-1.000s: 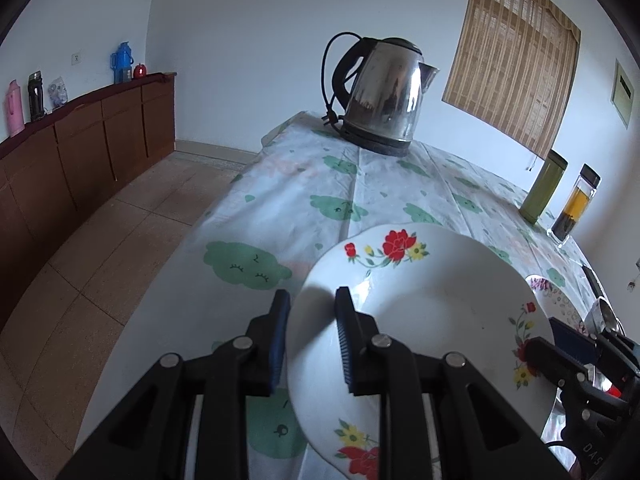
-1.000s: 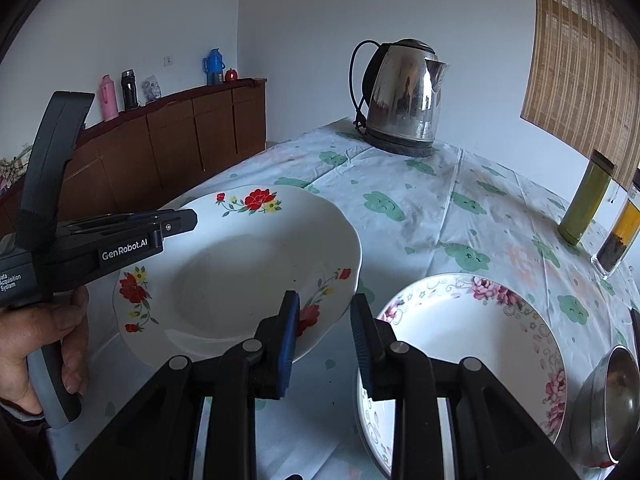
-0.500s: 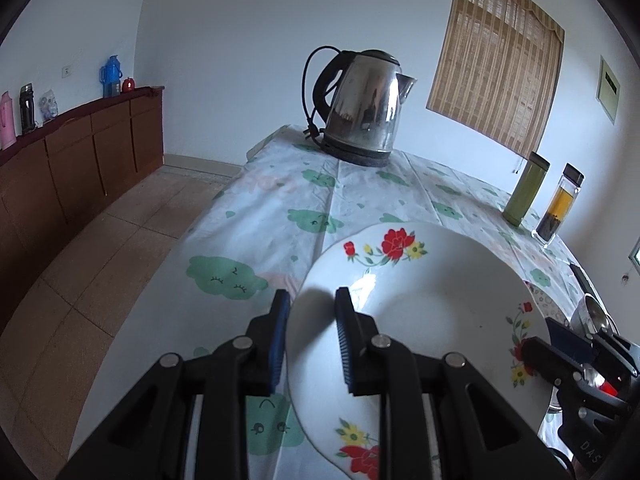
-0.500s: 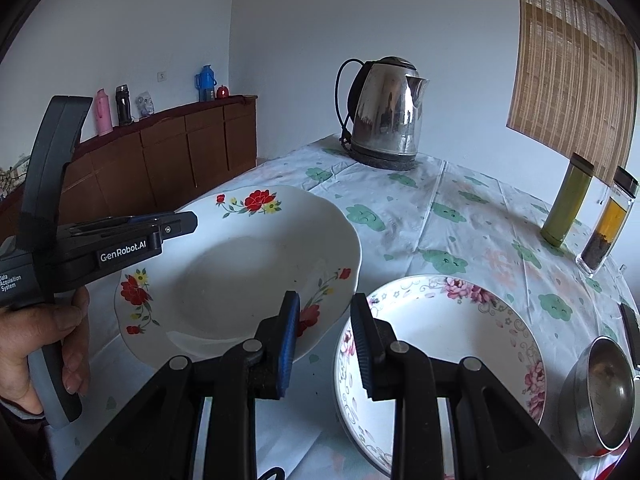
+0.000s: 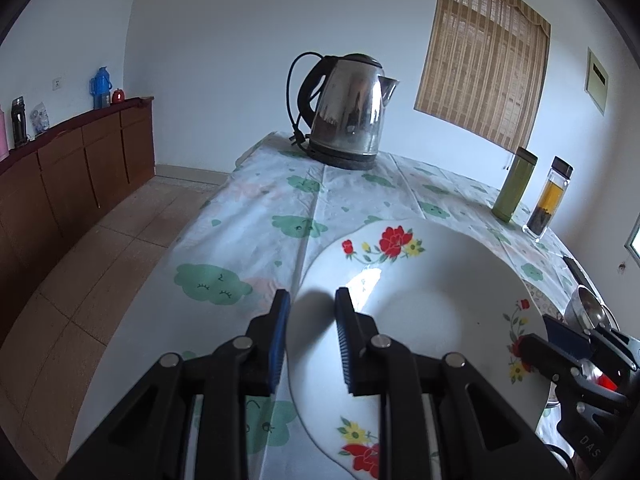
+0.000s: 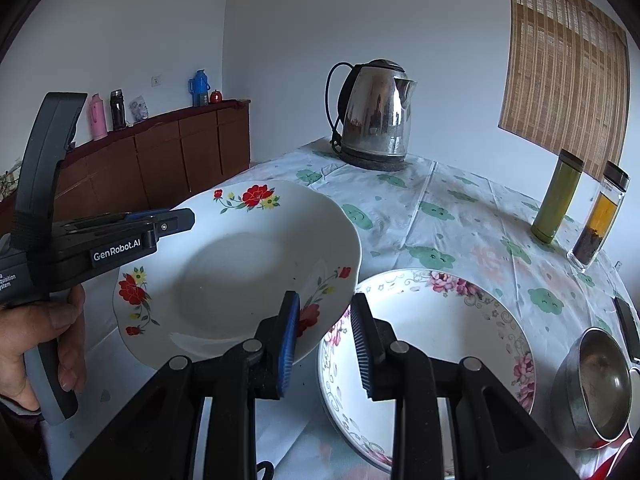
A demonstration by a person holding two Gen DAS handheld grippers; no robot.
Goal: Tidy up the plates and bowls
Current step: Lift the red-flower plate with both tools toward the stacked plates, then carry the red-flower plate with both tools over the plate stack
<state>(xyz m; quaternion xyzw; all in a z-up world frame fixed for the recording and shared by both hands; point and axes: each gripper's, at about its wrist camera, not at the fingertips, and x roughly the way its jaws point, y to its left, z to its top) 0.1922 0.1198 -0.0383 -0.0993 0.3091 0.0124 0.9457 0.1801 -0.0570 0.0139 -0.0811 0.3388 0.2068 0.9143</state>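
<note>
A white plate with red flowers (image 5: 420,312) (image 6: 240,272) hangs tilted above the table. My left gripper (image 5: 310,312) is shut on its near-left rim, and in the right wrist view it (image 6: 176,222) comes in from the left in a person's hand. My right gripper (image 6: 326,320) (image 5: 548,338) is shut on the opposite rim. Under that rim a plate with pink flowers (image 6: 440,340) lies flat on the table. A steel bowl (image 6: 600,384) (image 5: 588,312) stands to its right.
A steel kettle (image 5: 348,112) (image 6: 376,116) stands at the far end of the cloth-covered table (image 6: 460,208). A green bottle (image 6: 558,196) and a tea bottle (image 6: 600,216) stand at the right edge. A wooden cabinet (image 5: 80,168) lines the left wall beyond the floor.
The red-flower plate keeps its place in both grippers. Both views have drawn back a little from the kettle, and more of the steel bowl shows at the right.
</note>
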